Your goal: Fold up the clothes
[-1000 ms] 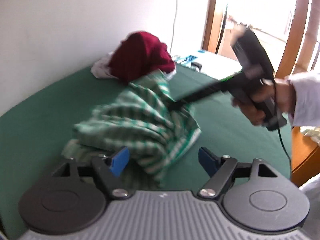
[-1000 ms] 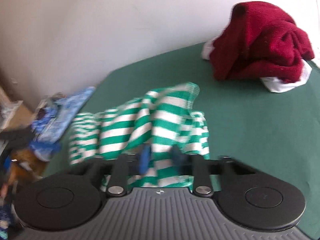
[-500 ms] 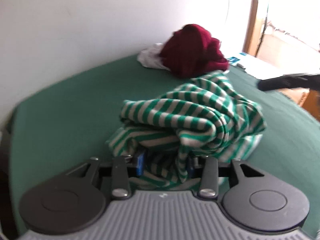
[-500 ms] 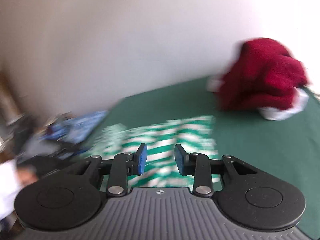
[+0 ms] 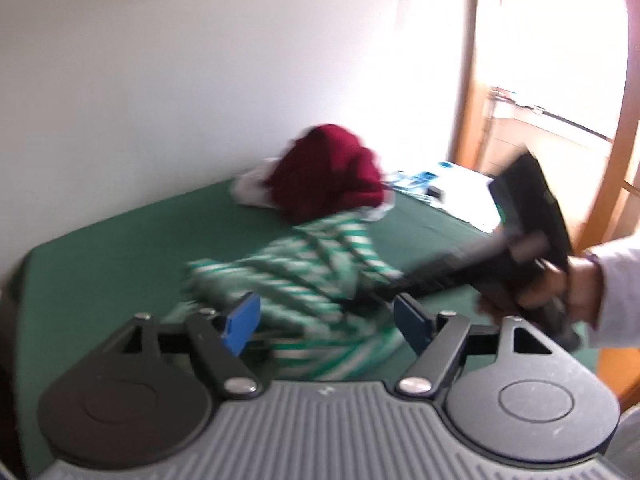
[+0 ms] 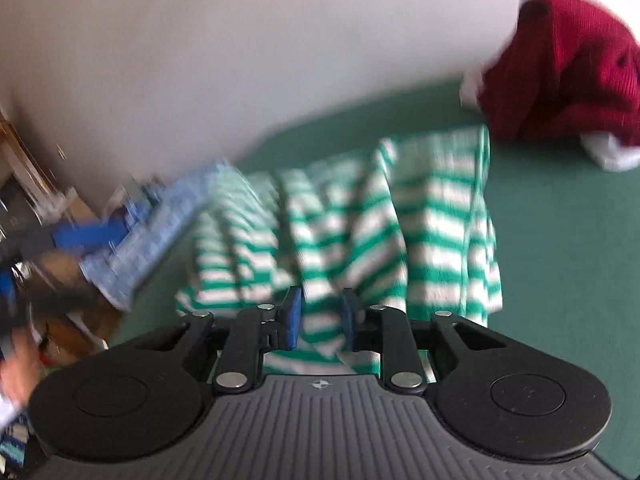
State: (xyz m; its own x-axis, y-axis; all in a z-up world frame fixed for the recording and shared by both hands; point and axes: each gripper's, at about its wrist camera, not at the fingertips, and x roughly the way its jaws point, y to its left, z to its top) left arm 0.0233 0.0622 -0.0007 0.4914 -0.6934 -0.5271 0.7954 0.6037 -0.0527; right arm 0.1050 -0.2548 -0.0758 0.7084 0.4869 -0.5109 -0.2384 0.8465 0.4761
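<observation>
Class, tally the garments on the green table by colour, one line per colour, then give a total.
Green-and-white striped garment: 1
Dark red garment: 1
White garment under the red one: 1
Total: 3

A crumpled green-and-white striped garment (image 6: 360, 232) lies bunched on the green table (image 6: 560, 264).

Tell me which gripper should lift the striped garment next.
Right. The right gripper is pinched on the striped garment, while the left gripper is open with nothing gripped.
</observation>
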